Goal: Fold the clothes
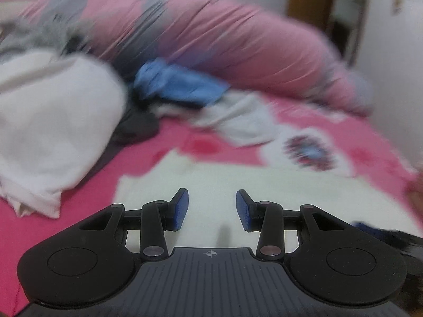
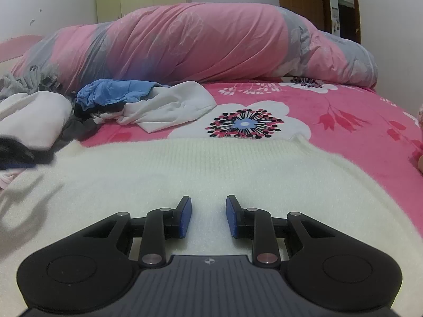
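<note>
Our left gripper (image 1: 212, 209) hovers part-open and empty above the cream knit sweater (image 1: 211, 182) spread flat on the pink floral bedsheet (image 1: 87, 185); our right gripper (image 2: 208, 216) sits low over the same sweater (image 2: 206, 166), its jaws apart, nothing pinched. We'd catch an edge on each side and pinch both layers, so the knit doesn't stretch as it folds.

Both wrist views low and close over the cream sweater (image 2: 185, 174), facing along the pink bed (image 2: 343, 121) toward the rolled duvet (image 2: 198, 42); left view blurred; clothes pile (image 1: 179, 84) shared.
</note>
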